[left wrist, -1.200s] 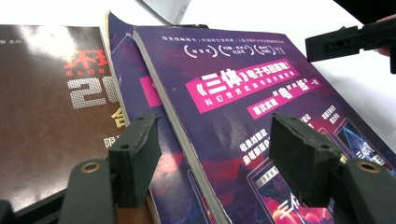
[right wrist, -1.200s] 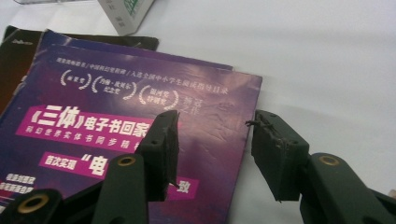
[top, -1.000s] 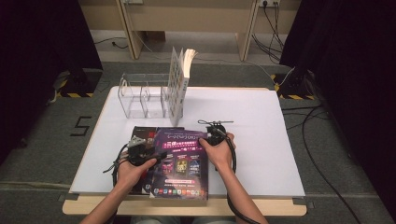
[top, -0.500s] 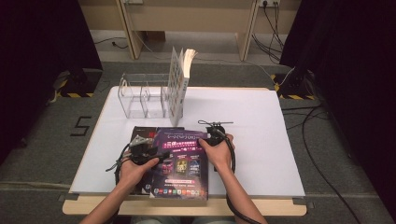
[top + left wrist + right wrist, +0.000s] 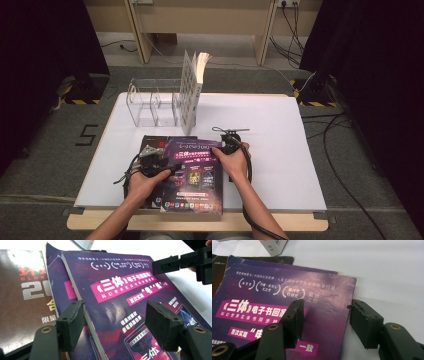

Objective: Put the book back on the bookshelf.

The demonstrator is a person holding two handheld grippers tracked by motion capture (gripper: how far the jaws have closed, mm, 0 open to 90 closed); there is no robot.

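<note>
A purple magazine (image 5: 195, 175) lies on top of a small stack near the table's front edge. My left gripper (image 5: 155, 161) is at its left edge. In the left gripper view the gripper (image 5: 117, 327) is open, one jaw beside the magazine's (image 5: 125, 302) spine and the other over the cover. My right gripper (image 5: 229, 145) is at the magazine's upper right corner. In the right gripper view the gripper (image 5: 329, 321) is open astride the right edge of the magazine (image 5: 262, 302). Neither gripper holds anything.
Under the top magazine lie a second purple one (image 5: 56, 277) and a dark one (image 5: 150, 142). A clear rack (image 5: 150, 105) stands at the back left with a patterned book (image 5: 190, 92) upright at its right end. The white table (image 5: 280, 130) stretches to the right.
</note>
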